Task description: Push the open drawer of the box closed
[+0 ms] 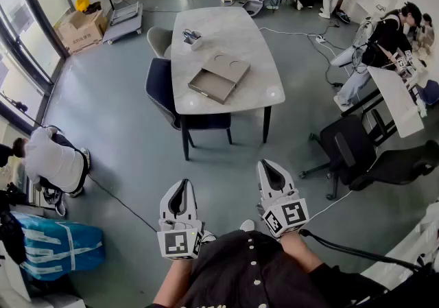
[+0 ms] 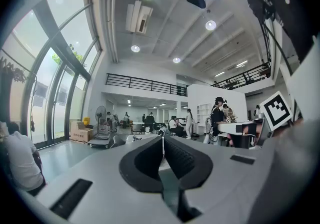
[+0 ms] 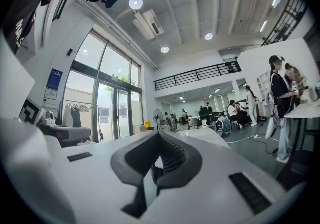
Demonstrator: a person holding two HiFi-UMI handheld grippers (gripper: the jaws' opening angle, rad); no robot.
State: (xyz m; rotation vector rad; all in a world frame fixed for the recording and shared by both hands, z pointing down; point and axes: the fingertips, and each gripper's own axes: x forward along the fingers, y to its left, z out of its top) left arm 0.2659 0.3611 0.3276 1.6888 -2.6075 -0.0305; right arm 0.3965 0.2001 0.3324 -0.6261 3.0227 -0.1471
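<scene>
In the head view a flat grey box (image 1: 230,66) lies on the marble-topped table (image 1: 206,25), far ahead of me. Its drawer (image 1: 208,85) is pulled out toward the table's near left edge and looks empty. My left gripper (image 1: 182,184) and right gripper (image 1: 265,163) are held low near my body, well short of the table, with floor between. Each has its jaws pressed together with nothing in them. The left gripper view shows the left gripper (image 2: 162,138) aimed level across the room. The right gripper (image 3: 158,134) likewise points level, past the table top (image 3: 210,135).
A dark blue chair (image 1: 159,87) and a grey chair (image 1: 159,39) stand at the table's left side. A small cabled object (image 1: 192,37) lies on the table. A person (image 1: 51,159) crouches at left; a black office chair (image 1: 353,156) and a white desk (image 1: 398,101) stand at right.
</scene>
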